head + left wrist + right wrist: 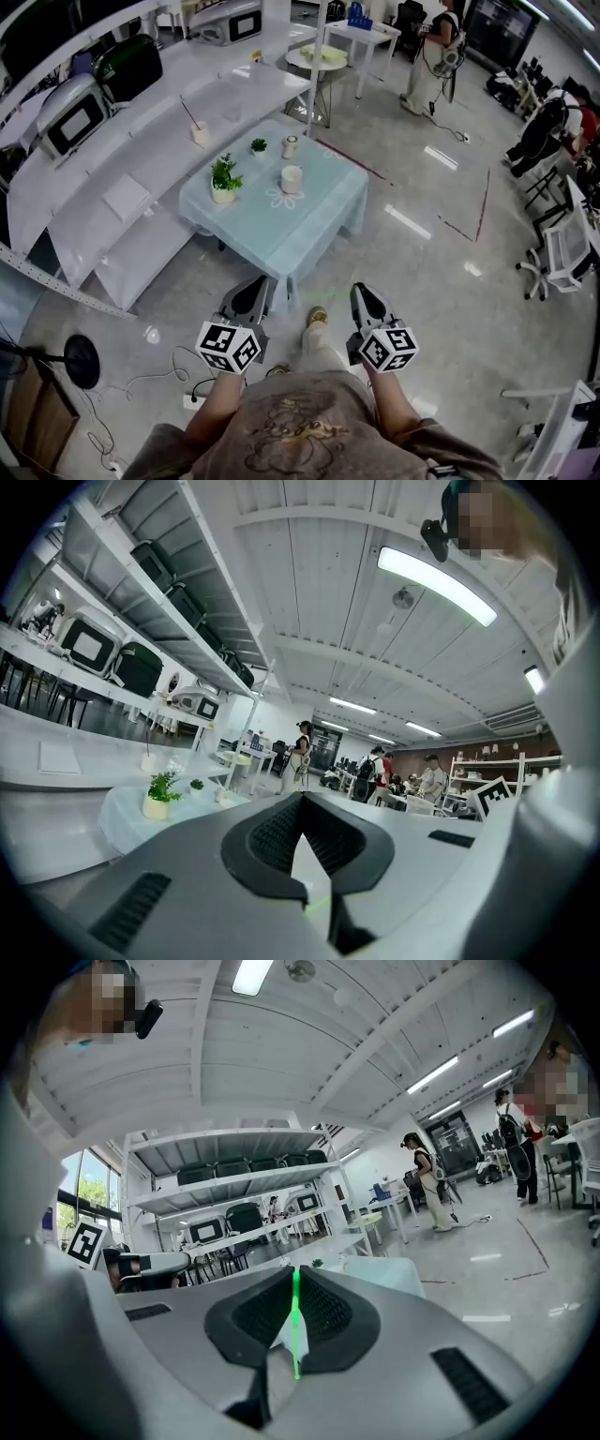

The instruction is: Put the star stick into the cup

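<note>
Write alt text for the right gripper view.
The right gripper has its jaws shut on a thin green stick. Beyond them stand a cloth-covered table, white shelves holding dark cases, and people across a bright room.

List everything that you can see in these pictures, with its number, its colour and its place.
table: one, pale blue cloth, on the floor ahead
plants: two, green, table's left edge and far side
cups: two, cream, middle and far side of the table
counter: one, white, left of the table
counter cup: one, pale, holds a thin stick
round table: one, white, far behind
people: at least three, dark and pale clothes, far end and right edge
green stick: one, thin, between the right gripper's jaws
left gripper: one, grey, shut, empty
right gripper: one, grey, shut on the green stick
</note>
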`<act>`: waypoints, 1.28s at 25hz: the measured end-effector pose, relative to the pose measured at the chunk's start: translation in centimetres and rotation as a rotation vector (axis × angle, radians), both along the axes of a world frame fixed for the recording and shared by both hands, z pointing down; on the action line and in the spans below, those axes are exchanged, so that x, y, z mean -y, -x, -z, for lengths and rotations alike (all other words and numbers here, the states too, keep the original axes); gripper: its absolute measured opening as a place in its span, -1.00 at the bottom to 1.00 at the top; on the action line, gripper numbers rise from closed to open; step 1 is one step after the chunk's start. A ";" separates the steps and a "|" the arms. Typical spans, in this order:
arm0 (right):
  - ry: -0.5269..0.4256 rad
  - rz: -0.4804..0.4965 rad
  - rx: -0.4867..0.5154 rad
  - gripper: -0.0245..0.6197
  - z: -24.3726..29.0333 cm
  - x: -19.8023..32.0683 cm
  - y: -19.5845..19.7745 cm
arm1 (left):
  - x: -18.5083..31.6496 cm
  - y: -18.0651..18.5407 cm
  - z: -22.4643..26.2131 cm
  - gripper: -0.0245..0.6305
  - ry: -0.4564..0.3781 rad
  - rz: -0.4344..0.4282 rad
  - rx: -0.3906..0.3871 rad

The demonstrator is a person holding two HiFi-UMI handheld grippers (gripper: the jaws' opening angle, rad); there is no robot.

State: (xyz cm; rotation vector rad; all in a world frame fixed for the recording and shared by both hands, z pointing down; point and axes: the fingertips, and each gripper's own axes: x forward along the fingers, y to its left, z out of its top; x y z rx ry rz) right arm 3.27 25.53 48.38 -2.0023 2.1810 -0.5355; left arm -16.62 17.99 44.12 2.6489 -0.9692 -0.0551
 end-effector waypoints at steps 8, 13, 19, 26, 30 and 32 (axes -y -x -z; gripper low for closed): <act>-0.005 0.022 0.005 -0.87 -1.0 4.9 -1.2 | 4.5 -1.2 -0.8 -0.86 -0.004 0.023 -0.001; -0.013 0.046 0.008 -0.87 -0.9 9.6 -2.6 | 8.6 -2.3 -1.1 -0.86 0.006 0.047 0.005; -0.013 0.085 0.017 -0.87 -0.1 16.3 -5.1 | 14.7 -5.2 -0.6 -0.86 0.018 0.074 0.006; -0.015 0.147 0.025 -0.87 0.9 23.7 -8.6 | 21.0 -8.7 0.2 -0.86 0.027 0.128 0.012; -0.010 0.192 0.030 -0.87 1.0 27.5 -10.8 | 23.9 -10.4 0.4 -0.86 0.031 0.175 0.016; -0.009 0.217 0.034 -0.87 0.9 29.2 -11.8 | 25.0 -11.1 0.4 -0.86 0.031 0.205 0.018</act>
